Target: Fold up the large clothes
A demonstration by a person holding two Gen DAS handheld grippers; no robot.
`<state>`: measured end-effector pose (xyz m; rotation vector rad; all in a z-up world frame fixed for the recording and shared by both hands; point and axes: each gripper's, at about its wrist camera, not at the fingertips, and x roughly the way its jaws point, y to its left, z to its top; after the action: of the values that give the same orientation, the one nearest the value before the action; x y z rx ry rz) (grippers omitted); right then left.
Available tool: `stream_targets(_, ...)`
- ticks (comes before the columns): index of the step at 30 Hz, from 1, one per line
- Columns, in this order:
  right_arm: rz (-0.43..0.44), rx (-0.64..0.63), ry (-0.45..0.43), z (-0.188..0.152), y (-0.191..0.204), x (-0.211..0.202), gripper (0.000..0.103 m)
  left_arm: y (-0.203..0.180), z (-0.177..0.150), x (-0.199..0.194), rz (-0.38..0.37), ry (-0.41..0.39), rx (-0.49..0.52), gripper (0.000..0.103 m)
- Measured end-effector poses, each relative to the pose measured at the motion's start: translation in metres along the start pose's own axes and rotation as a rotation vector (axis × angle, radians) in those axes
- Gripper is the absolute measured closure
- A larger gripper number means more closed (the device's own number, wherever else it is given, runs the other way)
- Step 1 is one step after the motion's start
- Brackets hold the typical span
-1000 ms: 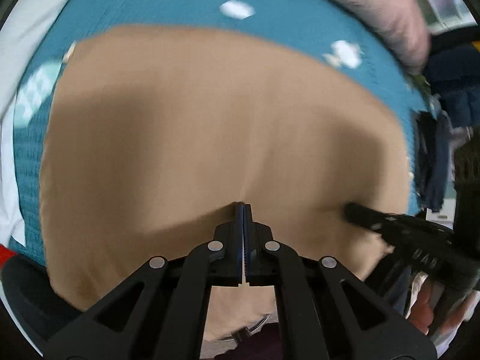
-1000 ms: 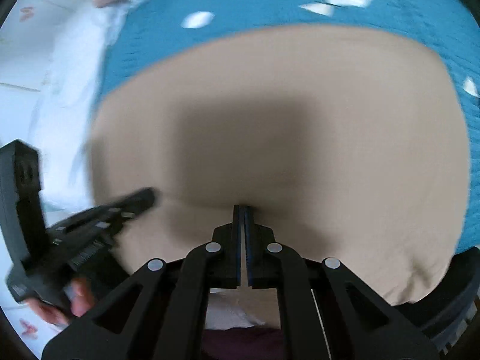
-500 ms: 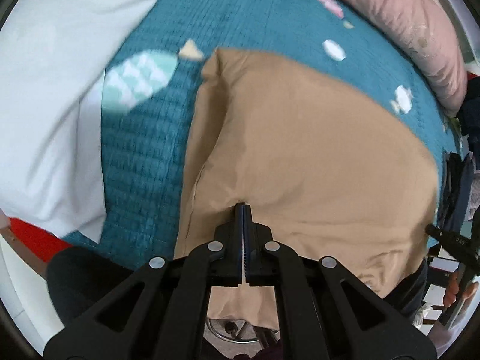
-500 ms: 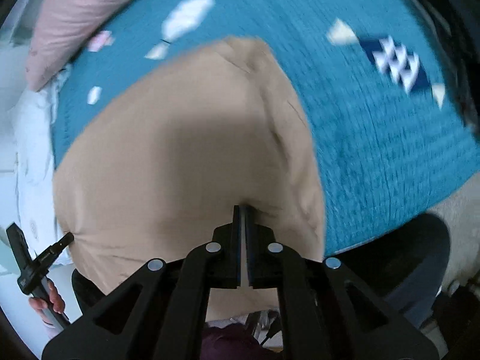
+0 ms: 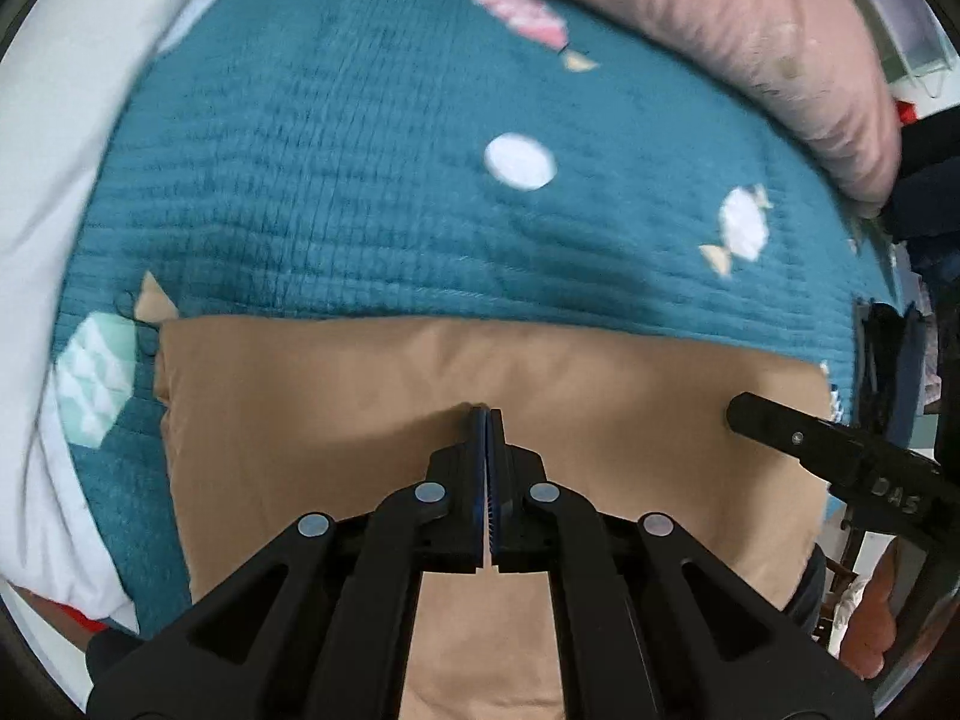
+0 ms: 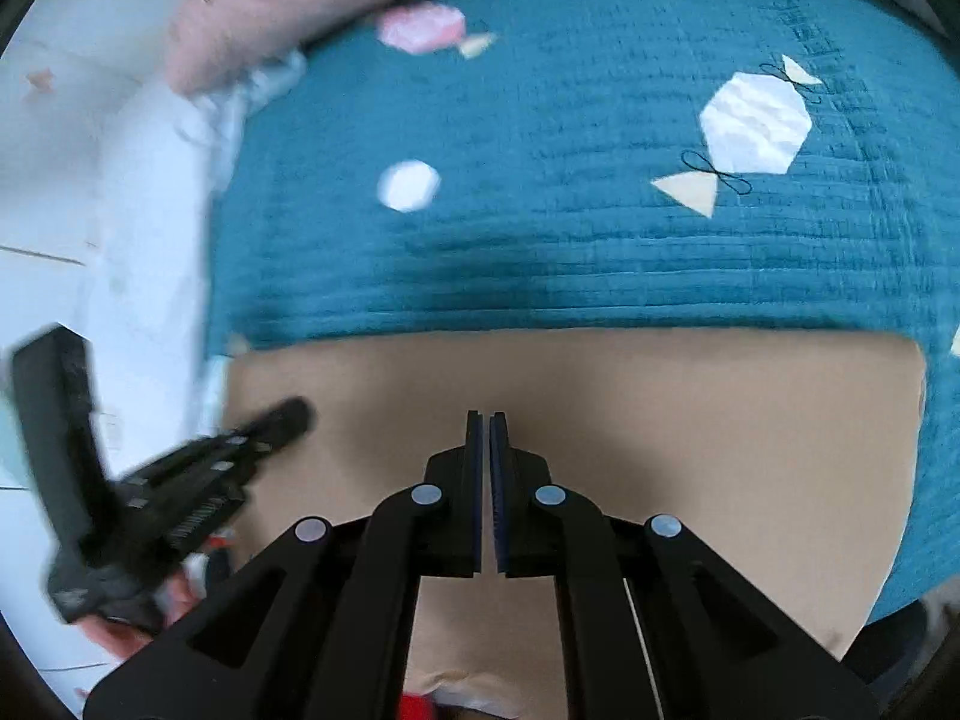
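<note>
Lying flat across the near part of a teal quilt (image 5: 372, 192), the tan garment (image 5: 336, 396) shows a straight far edge that runs side to side, with the quilt's candy pattern spread beyond it. In the left wrist view the left gripper (image 5: 486, 414) sits over the garment a little back from that far edge, its two fingers pressed nearly together with only a thin slit between them; whether any cloth is pinched in that slit cannot be told, since the garment looks smooth around the tips. The right gripper (image 5: 744, 414) pokes in from the right side of the same view, its tip over the garment near its right edge.

In the right wrist view the garment (image 6: 690, 420) again lies on the quilt (image 6: 570, 150), and the right gripper (image 6: 486, 420) stands over it with its fingers close, a narrow gap between the pads, no cloth clearly caught. The left gripper (image 6: 288, 420) reaches in blurred from the left, its tip at the garment's left edge, with part of the person's hand (image 6: 132, 630) below it.

A pink pillow (image 5: 750, 36) rests along the far side of the quilt, and white bedding (image 5: 54, 138) lies to the quilt's left.
</note>
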<state>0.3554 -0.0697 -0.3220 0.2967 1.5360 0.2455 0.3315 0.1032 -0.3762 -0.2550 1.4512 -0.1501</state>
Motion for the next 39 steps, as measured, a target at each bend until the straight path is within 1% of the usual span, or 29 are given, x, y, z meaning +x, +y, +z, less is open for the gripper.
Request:
stream_targets(1,-0.014,0.001,0.009,0.002,-0.006,0.004,0.103,0.004,0.001,0.003,0.015,0.002,0.002,0.1)
stream_targets(3,-0.053,0.027,0.009,0.003,-0.03,0.004,0.103,0.019,-0.004,-0.002,0.099,-0.013,0.024,0.101)
stream_targets(5,-0.107,0.044,-0.017,-0.001,-0.055,-0.004,0.103,0.033,-0.006,-0.008,0.11,-0.016,0.013,0.101)
stream_targets(7,-0.125,0.08,-0.022,-0.006,-0.084,-0.012,0.103,0.044,-0.007,-0.014,0.146,-0.022,0.017,0.101)
stream_targets(9,-0.187,0.114,-0.042,-0.011,-0.114,-0.024,0.103,0.054,-0.008,-0.017,0.144,-0.018,0.009,0.101)
stream_targets(10,-0.178,0.137,-0.047,-0.013,-0.126,-0.028,0.103,0.058,-0.008,-0.019,0.142,-0.016,0.002,0.101)
stream_targets(12,-0.114,0.205,-0.045,-0.019,-0.147,-0.034,0.103,0.061,-0.011,-0.023,0.165,-0.022,0.0,0.101)
stream_targets(13,-0.114,0.227,-0.046,-0.02,-0.152,-0.035,0.103,0.062,-0.012,-0.023,0.191,-0.025,-0.008,0.101)
stream_targets(15,-0.177,0.196,-0.05,-0.02,-0.143,-0.029,0.103,0.062,-0.011,-0.018,0.197,-0.013,-0.038,0.101)
stream_targets(17,-0.22,0.181,-0.053,-0.016,-0.133,-0.023,0.103,0.055,-0.011,-0.018,0.235,-0.017,-0.036,0.101)
stream_targets(18,-0.22,0.184,-0.063,-0.017,-0.13,-0.026,0.1,0.051,-0.012,-0.022,0.246,-0.029,-0.034,0.1)
stream_targets(19,-0.205,0.188,-0.073,-0.018,-0.129,-0.029,0.099,0.047,-0.012,-0.025,0.244,-0.037,-0.035,0.1)
stream_targets(20,-0.186,0.191,-0.087,-0.018,-0.127,-0.034,0.099,0.042,-0.013,-0.032,0.225,-0.047,-0.04,0.1)
stream_targets(21,-0.174,0.192,-0.109,-0.02,-0.125,-0.043,0.099,0.037,-0.014,-0.038,0.211,-0.056,-0.041,0.097)
stream_targets(22,-0.17,0.19,-0.124,-0.021,-0.122,-0.048,0.099,0.03,-0.014,-0.045,0.214,-0.071,-0.034,0.095)
stream_targets(23,-0.16,0.188,-0.143,-0.021,-0.118,-0.053,0.099,0.022,-0.013,-0.049,0.221,-0.082,-0.027,0.086)
stream_targets(24,-0.147,0.188,-0.16,-0.025,-0.118,-0.06,0.099,0.013,-0.014,-0.054,0.222,-0.097,-0.017,0.073)
stream_targets(25,-0.136,0.186,-0.173,-0.029,-0.118,-0.069,0.099,0.005,-0.015,-0.058,0.216,-0.109,-0.009,0.066)
stream_targets(26,-0.131,0.182,-0.181,-0.033,-0.116,-0.075,0.098,-0.008,-0.016,-0.063,0.202,-0.126,0.006,0.056)
stream_targets(27,-0.127,0.179,-0.189,-0.037,-0.116,-0.08,0.091,-0.021,-0.018,-0.067,0.186,-0.14,0.026,0.05)
stream_targets(28,-0.127,0.178,-0.203,-0.044,-0.114,-0.085,0.084,-0.034,-0.019,-0.069,0.169,-0.15,0.04,0.047)
stream_targets(29,-0.133,0.174,-0.217,-0.051,-0.114,-0.092,0.065,-0.044,-0.019,-0.069,0.156,-0.153,0.044,0.044)
stream_targets(30,-0.144,0.167,-0.234,-0.057,-0.117,-0.097,0.043,-0.054,-0.02,-0.068,0.145,-0.152,0.044,0.043)
stream_targets(32,-0.189,0.158,-0.276,-0.07,-0.122,-0.107,0.027,-0.072,-0.022,-0.063,0.128,-0.143,0.044,0.043)
stream_targets(33,-0.192,0.165,-0.285,-0.075,-0.125,-0.109,0.023,-0.08,-0.022,-0.057,0.119,-0.133,0.042,0.043)
stream_targets(35,-0.175,0.198,-0.286,-0.088,-0.138,-0.114,0.019,-0.091,-0.023,-0.046,0.097,-0.117,0.035,0.043)
stream_targets(37,-0.191,0.24,-0.271,-0.1,-0.152,-0.111,0.017,-0.101,-0.025,-0.03,0.063,-0.088,0.042,0.044)
stream_targets(38,-0.196,0.258,-0.26,-0.105,-0.16,-0.107,0.016,-0.105,-0.027,-0.018,0.053,-0.055,0.051,0.051)
stream_targets(39,-0.196,0.268,-0.25,-0.109,-0.166,-0.105,0.015,-0.108,-0.028,-0.007,0.055,-0.02,0.056,0.067)
